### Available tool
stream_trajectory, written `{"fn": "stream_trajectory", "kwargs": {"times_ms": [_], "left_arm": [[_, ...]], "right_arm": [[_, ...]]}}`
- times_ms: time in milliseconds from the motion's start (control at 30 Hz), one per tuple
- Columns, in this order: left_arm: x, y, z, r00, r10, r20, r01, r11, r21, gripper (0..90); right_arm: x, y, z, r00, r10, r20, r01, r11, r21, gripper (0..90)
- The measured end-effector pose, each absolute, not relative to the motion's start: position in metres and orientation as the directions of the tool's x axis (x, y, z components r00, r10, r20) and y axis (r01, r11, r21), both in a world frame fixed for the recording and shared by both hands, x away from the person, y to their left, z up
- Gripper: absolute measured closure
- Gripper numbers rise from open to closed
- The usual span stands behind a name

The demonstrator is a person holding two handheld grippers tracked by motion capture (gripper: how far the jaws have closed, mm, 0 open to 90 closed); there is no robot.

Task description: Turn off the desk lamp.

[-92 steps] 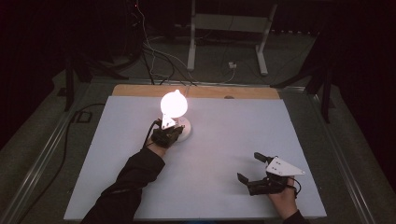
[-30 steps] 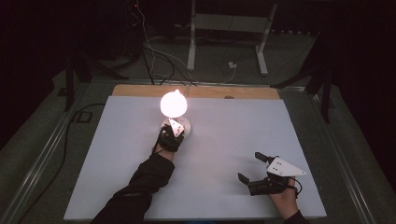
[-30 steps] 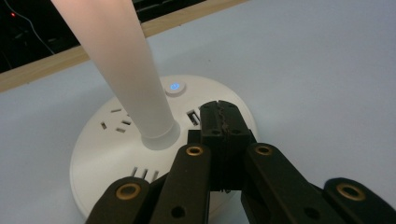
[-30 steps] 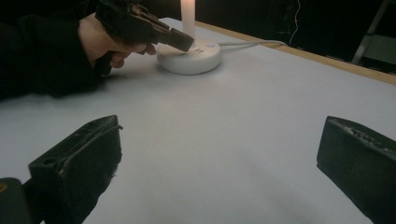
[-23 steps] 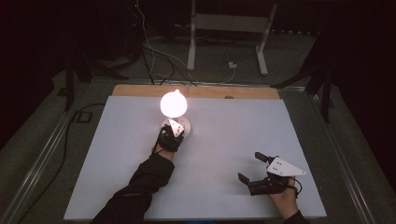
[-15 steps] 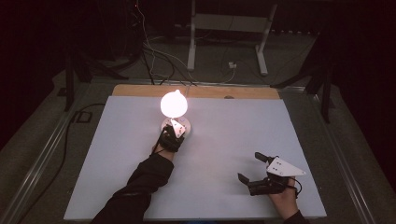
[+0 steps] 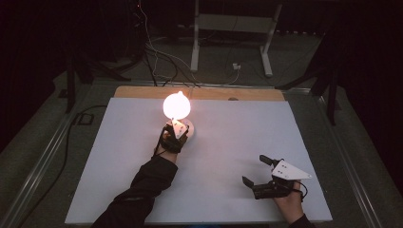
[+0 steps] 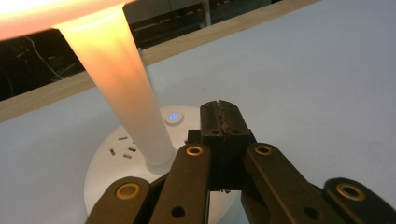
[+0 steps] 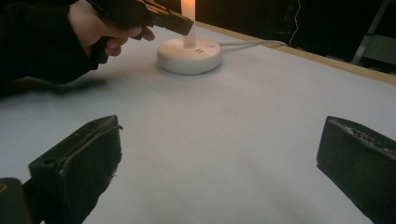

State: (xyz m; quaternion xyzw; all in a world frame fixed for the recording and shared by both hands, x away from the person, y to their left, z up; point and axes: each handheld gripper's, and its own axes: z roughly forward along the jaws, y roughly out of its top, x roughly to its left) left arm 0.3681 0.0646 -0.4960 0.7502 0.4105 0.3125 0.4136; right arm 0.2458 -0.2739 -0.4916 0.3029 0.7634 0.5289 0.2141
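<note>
A lit table lamp with a glowing round globe (image 7: 177, 105) stands on a white disc base (image 8: 116, 161) at the back middle of the white table (image 7: 228, 142). Its glowing stem (image 8: 122, 84) rises from the base, and a small blue-lit button (image 8: 173, 117) sits on top of the base. My left gripper (image 8: 223, 120) is shut with nothing between its jaws, its tips hovering just above the base beside the button. In the high view the left gripper (image 7: 177, 130) is right at the lamp base. My right gripper (image 7: 259, 170) rests open near the front right, far from the lamp (image 9: 189, 53).
A wooden strip (image 7: 199, 93) runs along the table's far edge, and the lamp's cable (image 9: 252, 44) trails toward it. Beyond the table are cables and a metal stand (image 7: 233, 28) on a dark floor.
The left gripper has shifted slightly forward to the lamp base since the earliest frame. The lamp stays lit. The right gripper has not moved.
</note>
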Motion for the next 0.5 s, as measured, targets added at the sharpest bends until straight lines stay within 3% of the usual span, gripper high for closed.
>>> {"fn": "stream_trajectory", "kwargs": {"times_ms": [500], "left_arm": [[0.375,0.069,-0.509,0.464,0.877,0.125,0.389,-0.329,0.861,90.0]], "right_arm": [[0.246,-0.274,-0.492,-0.727,0.686,-0.003,0.238,0.257,0.937,0.0]]}}
